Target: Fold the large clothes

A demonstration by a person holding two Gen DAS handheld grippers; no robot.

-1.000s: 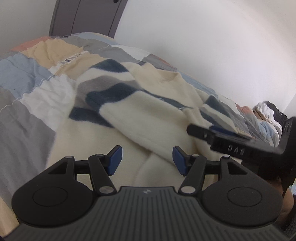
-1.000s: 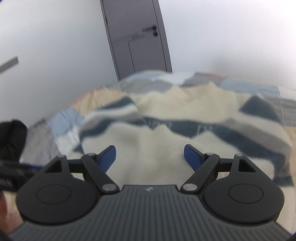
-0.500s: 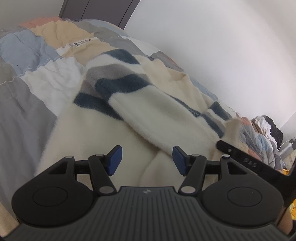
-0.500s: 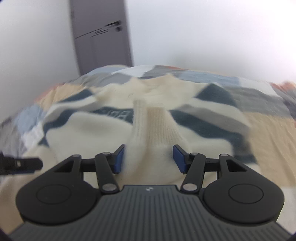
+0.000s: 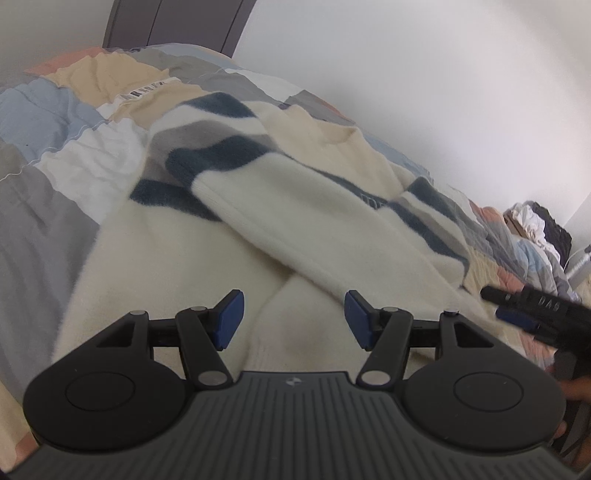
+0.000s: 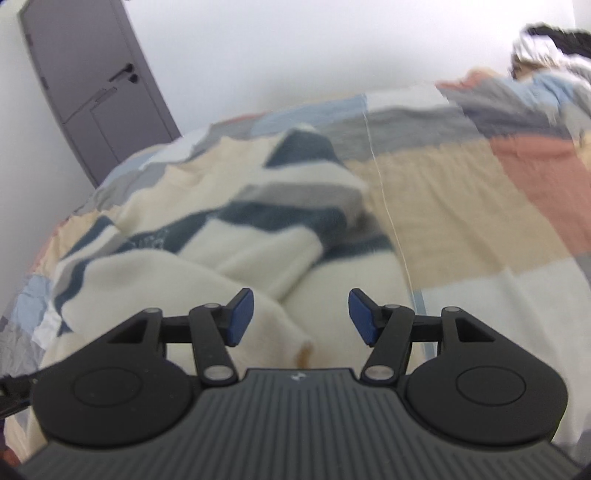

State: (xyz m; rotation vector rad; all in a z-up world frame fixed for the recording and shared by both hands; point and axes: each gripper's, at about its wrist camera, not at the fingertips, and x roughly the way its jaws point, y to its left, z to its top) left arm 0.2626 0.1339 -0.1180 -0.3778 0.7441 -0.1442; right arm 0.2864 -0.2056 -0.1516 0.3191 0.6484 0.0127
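From the left wrist, the left tool (image 5: 291,319) hangs released, its blue pads spread wide with nothing between them, just above the near part of a cream sweater (image 5: 177,266) with dark blue and grey stripes. The sweater lies spread on a bed under a patchwork quilt (image 5: 48,122), one sleeve (image 5: 306,221) folded across its body from far left to near right. The right tool (image 5: 535,314) shows at the right edge, blurred. A pile of clothes (image 5: 535,225) sits at the far right, and a grey door (image 5: 166,22) stands far left. From the right wrist, the right tool (image 6: 301,317) is likewise released and empty, over the sweater (image 6: 184,273), whose folded sleeve (image 6: 266,254) lies just beyond the pads. The quilt (image 6: 480,199) stretches to the right, the door (image 6: 92,92) far left.
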